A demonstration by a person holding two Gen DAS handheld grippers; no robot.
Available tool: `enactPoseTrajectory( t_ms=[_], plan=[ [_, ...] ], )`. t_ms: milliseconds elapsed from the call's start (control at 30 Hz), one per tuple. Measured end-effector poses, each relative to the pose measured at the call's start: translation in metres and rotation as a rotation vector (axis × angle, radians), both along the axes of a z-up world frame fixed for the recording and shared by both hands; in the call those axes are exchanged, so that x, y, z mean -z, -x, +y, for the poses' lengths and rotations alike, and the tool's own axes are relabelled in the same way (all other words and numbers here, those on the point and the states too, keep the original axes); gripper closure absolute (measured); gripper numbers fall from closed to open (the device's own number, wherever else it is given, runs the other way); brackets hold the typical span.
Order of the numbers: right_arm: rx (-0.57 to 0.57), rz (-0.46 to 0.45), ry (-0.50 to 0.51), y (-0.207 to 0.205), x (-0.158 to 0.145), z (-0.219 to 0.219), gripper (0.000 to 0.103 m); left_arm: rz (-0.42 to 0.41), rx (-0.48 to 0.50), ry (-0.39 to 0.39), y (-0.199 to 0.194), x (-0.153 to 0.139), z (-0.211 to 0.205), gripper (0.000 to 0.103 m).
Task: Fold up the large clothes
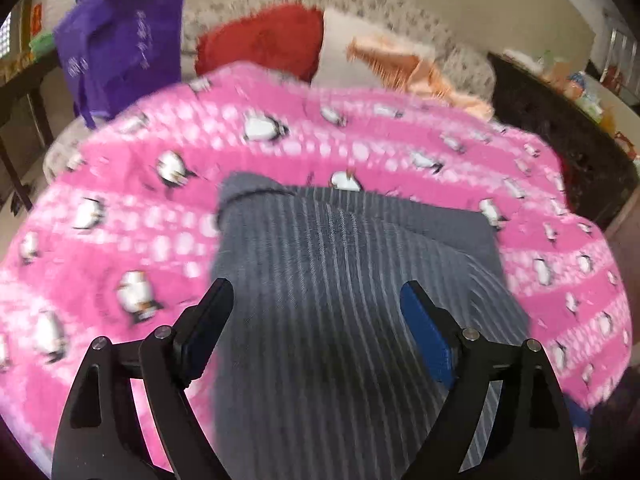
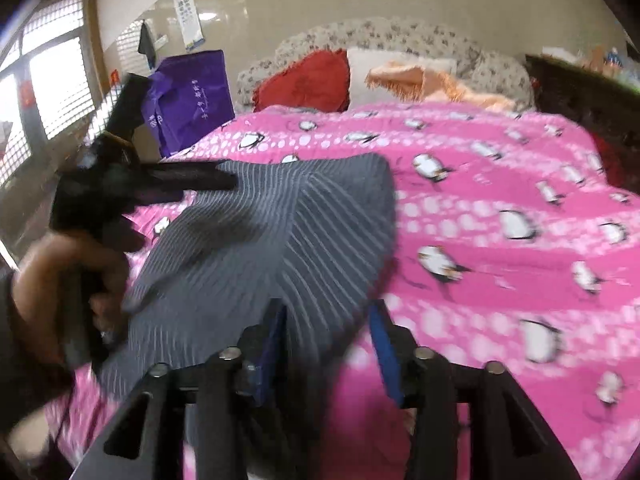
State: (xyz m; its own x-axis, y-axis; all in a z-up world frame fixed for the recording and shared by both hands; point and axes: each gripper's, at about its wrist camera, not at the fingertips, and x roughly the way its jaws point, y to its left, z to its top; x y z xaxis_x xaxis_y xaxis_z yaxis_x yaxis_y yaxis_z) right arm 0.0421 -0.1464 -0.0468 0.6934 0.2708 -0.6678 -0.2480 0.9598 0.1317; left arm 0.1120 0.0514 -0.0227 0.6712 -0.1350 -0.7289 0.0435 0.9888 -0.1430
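Note:
A grey striped garment [image 1: 320, 272] lies folded on a pink penguin-print blanket [image 1: 140, 208] that covers a bed. My left gripper [image 1: 316, 300] is open above the garment's near part, nothing between its fingers. In the right wrist view the garment [image 2: 280, 232] lies left of centre on the blanket [image 2: 500, 208]. My right gripper [image 2: 328, 316] is open, with the garment's near right edge between its blue pads [image 2: 382, 340]. The left gripper also shows there [image 2: 228, 180], held in a hand over the garment's far left corner.
A red cushion [image 2: 308, 80], a white pillow [image 2: 364, 76] and an orange fringed cloth [image 2: 432, 80] lie at the bed's head against a floral headboard [image 2: 380, 34]. A purple bag [image 2: 192, 96] stands at the left. Dark furniture [image 1: 560, 136] borders the right side.

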Motion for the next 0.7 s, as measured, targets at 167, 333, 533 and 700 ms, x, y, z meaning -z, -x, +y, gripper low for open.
enactPoseTrajectory(
  t_ms=[167,333,533,700],
  plan=[
    [0.024,-0.001,0.047,0.040,-0.017,-0.025,0.050,0.087,-0.044,-0.083,0.053,-0.014,0.014,0.001],
    [0.050,0.021,0.028,0.064,-0.029,-0.033,0.048,0.081,-0.079,-0.139,0.098,-0.012,0.011,0.001],
    [0.062,-0.003,-0.013,0.072,-0.044,-0.032,0.048,0.090,-0.069,-0.096,0.124,-0.019,0.002,0.001],
    [0.066,-0.017,-0.005,0.073,-0.049,-0.031,0.048,0.080,-0.062,-0.070,0.131,-0.025,-0.006,0.001]
  ],
)
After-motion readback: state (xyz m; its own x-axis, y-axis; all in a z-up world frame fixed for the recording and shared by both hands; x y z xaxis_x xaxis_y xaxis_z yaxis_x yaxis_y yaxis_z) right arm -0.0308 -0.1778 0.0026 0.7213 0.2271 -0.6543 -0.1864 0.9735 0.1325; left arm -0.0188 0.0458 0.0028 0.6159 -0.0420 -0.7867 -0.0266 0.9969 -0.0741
